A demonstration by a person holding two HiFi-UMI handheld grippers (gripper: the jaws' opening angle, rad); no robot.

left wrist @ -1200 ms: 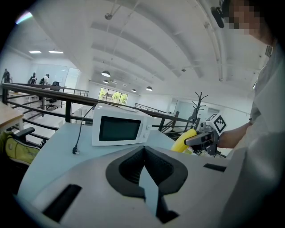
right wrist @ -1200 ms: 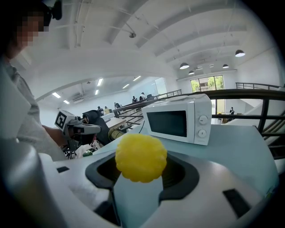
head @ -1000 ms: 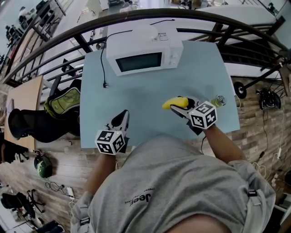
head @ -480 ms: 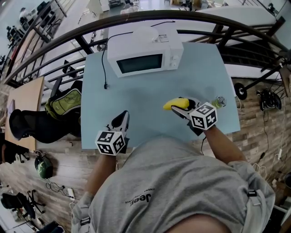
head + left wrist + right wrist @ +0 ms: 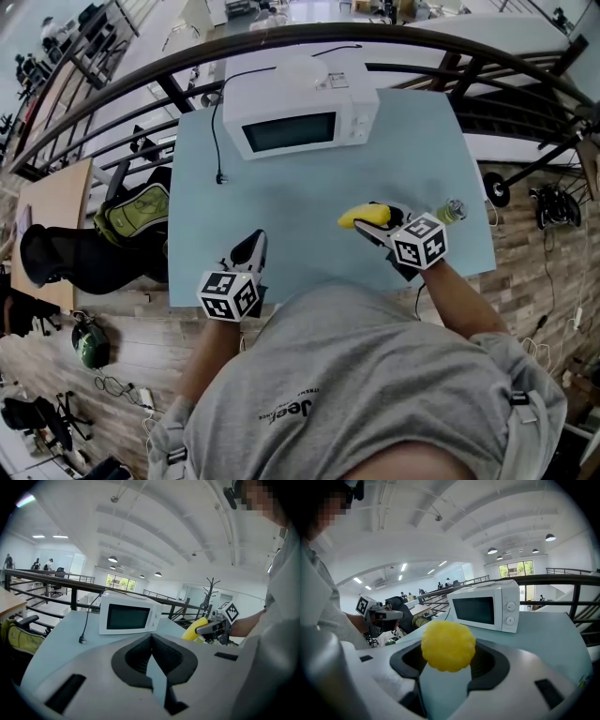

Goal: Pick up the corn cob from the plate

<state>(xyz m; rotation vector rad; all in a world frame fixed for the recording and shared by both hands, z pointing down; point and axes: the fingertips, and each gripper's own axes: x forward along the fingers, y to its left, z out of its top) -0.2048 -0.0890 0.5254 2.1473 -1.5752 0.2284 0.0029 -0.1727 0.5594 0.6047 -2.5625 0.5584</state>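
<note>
Gripping corn cob (image 5: 448,646) w/ R gripper (image 5: 375,225); L gripper (image 5: 251,244) jaws together; microwave (image 5: 300,117) door closed.

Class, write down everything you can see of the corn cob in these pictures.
The corn cob is bright yellow, with a bumpy, kernelled surface and a rounded end. It may be plastic. The right gripper is clamped on it, a jaw on either side, and one end juts out past the fingertips. It is tilted, tip upward, over the blue table, and only the gripper can be seen touching it.
</note>
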